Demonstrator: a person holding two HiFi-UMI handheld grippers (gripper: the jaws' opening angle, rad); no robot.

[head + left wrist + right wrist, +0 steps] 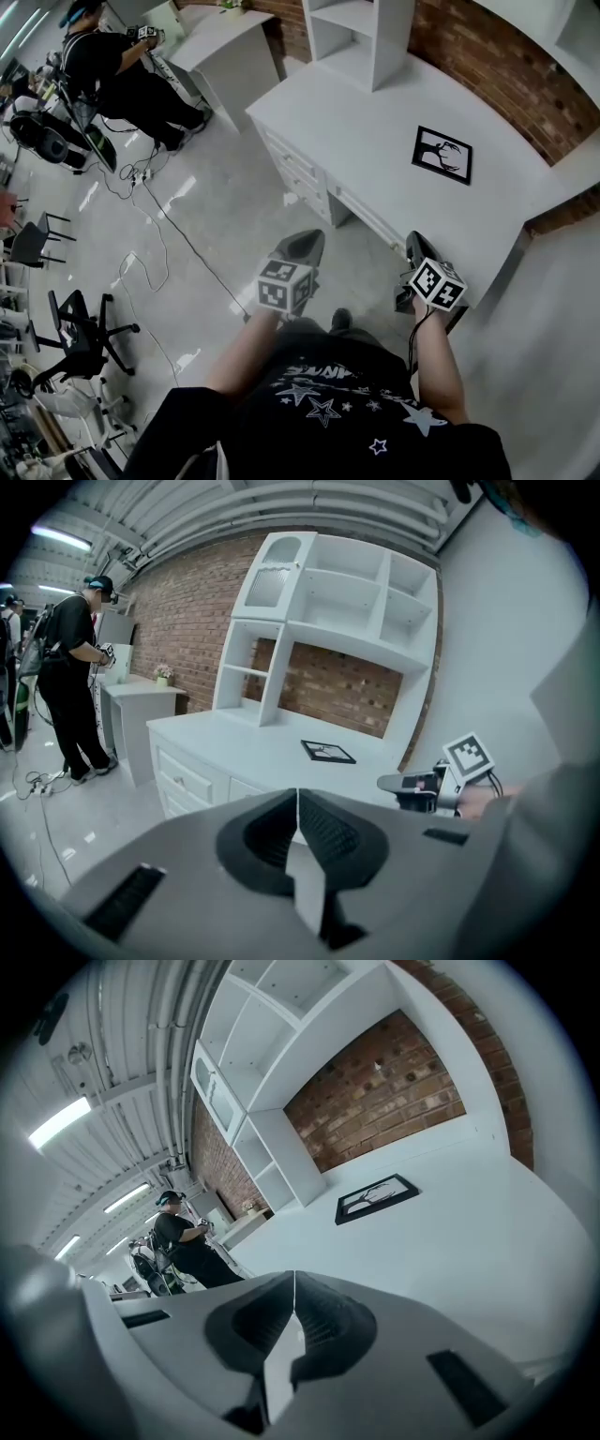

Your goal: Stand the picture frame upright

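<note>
One picture frame flat on counter, near back edge, well apart from both grippers. Likely light, stiff, glass fragile; pinch outer rim. Left gripper, right gripper: fingers closed, empty.

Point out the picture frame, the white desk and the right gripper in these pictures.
picture frame (442,155), head view, on the dark print at its middle.
white desk (356,131), head view, on a bare part of its top.
right gripper (294,1277), right gripper view, where its shut jaw tips meet.

The closed, empty claw faces a flat picture frame.
</note>
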